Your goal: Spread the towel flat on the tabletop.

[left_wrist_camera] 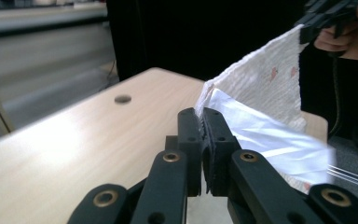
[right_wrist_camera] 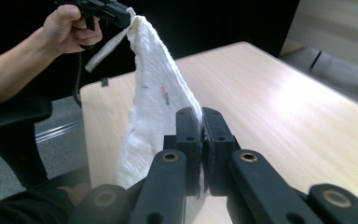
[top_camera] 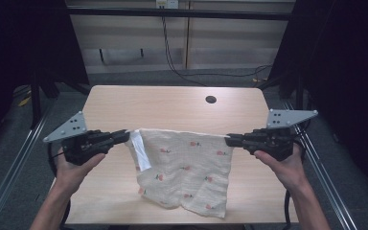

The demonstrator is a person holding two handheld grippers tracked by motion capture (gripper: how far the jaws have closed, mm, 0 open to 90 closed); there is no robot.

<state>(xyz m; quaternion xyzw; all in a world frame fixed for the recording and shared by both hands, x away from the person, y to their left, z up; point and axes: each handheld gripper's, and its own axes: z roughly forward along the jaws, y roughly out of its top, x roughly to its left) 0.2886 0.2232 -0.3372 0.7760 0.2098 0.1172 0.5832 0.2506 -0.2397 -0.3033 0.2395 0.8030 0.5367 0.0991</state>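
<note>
A white cloth (top_camera: 184, 167) with small red prints hangs stretched between both grippers above the wooden table (top_camera: 172, 108). My left gripper (top_camera: 124, 136) is shut on its upper left corner, where a white ribbon or label (top_camera: 139, 148) hangs down. My right gripper (top_camera: 230, 140) is shut on the upper right corner. The cloth's lower edge rests on the table near the front. In the left gripper view the jaws pinch the cloth (left_wrist_camera: 261, 88) at its edge beside the shiny white label (left_wrist_camera: 270, 135). In the right gripper view the cloth (right_wrist_camera: 158, 98) runs from my jaws to the other gripper (right_wrist_camera: 121, 16).
A round cable hole (top_camera: 211, 99) sits at the back of the table. Metal rails (top_camera: 9, 167) run along both sides on the floor. A black cable (top_camera: 172, 57) hangs down the wall behind. Dark curtains stand left and right.
</note>
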